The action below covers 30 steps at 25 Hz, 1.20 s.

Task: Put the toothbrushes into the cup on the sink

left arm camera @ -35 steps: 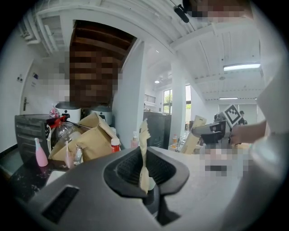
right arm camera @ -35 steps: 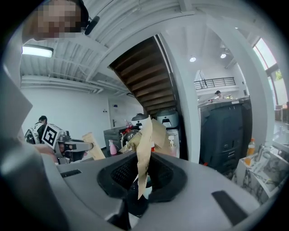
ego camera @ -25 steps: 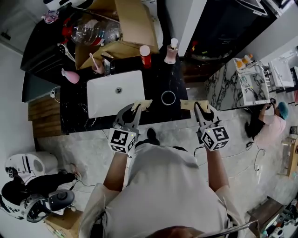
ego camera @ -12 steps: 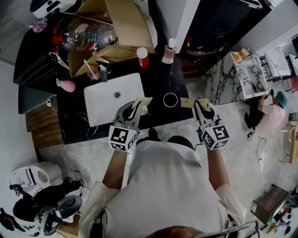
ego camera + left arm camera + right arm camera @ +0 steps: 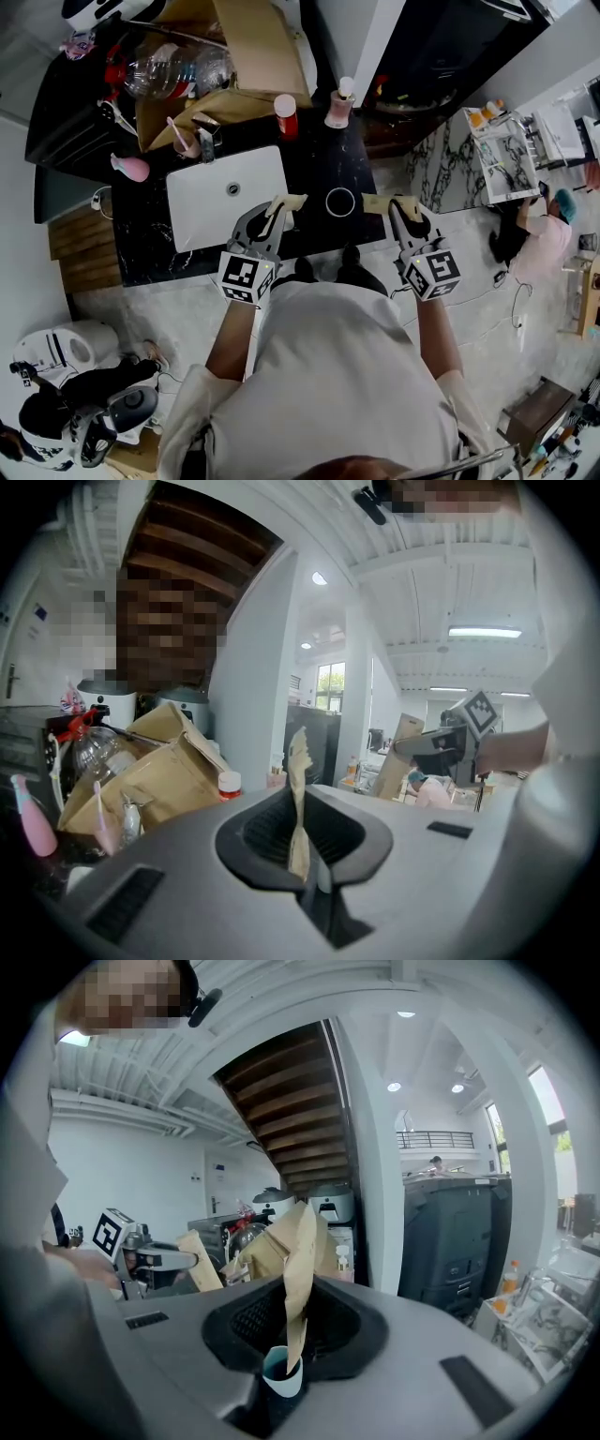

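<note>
A thin tan left packet (image 5: 287, 203), judged to be a wrapped toothbrush, is clamped edge-on in the left gripper (image 5: 270, 217), and a right packet (image 5: 377, 205) is pinched likewise in the right gripper (image 5: 401, 214); both are held near the counter's (image 5: 314, 164) front edge, either side of the cup (image 5: 339, 201). The packets are judged light and floppy, so a low hold on the stiffer core is favoured. Bare counter is left round the cup; the basin (image 5: 202, 211) lies left, a red bottle (image 5: 283, 116) behind

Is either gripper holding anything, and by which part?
Left gripper pinches a flat tan paper packet by its near end; right gripper holds a second tan packet likewise.
</note>
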Available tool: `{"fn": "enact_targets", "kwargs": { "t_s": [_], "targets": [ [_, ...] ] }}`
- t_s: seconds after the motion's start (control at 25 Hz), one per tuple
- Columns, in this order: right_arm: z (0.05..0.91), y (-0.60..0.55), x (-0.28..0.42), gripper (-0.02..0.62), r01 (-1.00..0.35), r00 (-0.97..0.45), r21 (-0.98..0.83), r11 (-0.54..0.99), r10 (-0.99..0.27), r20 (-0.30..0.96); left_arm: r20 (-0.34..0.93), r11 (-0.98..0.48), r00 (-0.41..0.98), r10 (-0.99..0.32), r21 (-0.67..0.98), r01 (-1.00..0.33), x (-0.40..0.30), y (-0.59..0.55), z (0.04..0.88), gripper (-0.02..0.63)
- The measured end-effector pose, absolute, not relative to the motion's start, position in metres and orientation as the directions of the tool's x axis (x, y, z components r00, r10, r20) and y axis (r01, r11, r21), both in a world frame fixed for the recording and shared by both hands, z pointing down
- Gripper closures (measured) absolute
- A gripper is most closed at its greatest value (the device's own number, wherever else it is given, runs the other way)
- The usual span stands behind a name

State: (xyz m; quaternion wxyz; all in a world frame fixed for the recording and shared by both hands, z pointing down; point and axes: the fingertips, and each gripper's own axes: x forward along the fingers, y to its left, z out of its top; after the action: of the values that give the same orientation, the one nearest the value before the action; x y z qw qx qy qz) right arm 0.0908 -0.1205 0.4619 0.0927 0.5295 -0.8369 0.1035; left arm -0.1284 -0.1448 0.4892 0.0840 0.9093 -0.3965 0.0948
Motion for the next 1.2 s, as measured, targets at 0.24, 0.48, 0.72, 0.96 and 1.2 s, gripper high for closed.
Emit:
{"fn": "enact_targets", "kwargs": {
  "t_s": [0.24,0.48,0.72,0.96,1.2],
  "targets": [
    [0.46,-0.134,0.098,0.528,-0.876,-0.479,-0.091,0.473,-0.839,0.258,0.236,-0.611,0.611,-0.755,0.084,-0.787,-0.123,-0.145,0.485,0.58],
    [0.462,-0.149,0.095,0.528,-0.833,-0.548,-0.093,0.545,-0.792,0.268,0.243,-0.559,0.564,-0.789,0.094,-0.824,-0.117,-0.144,0.487,0.58],
    [0.47,-0.158,0.087,0.528,-0.786,-0.609,-0.093,0.611,-0.741,0.283,0.251,-0.508,0.519,-0.817,0.113,-0.854,-0.116,-0.138,0.492,0.58],
    [0.481,-0.165,0.074,0.528,-0.738,-0.66,-0.092,0.669,-0.686,0.305,0.263,-0.462,0.476,-0.839,0.115,-0.879,-0.118,-0.13,0.495,0.58],
    [0.504,-0.173,0.057,0.528,-0.693,-0.695,-0.092,0.715,-0.629,0.349,0.283,-0.415,0.432,-0.856,0.118,-0.902,-0.127,-0.122,0.502,0.58]
  ]
}}
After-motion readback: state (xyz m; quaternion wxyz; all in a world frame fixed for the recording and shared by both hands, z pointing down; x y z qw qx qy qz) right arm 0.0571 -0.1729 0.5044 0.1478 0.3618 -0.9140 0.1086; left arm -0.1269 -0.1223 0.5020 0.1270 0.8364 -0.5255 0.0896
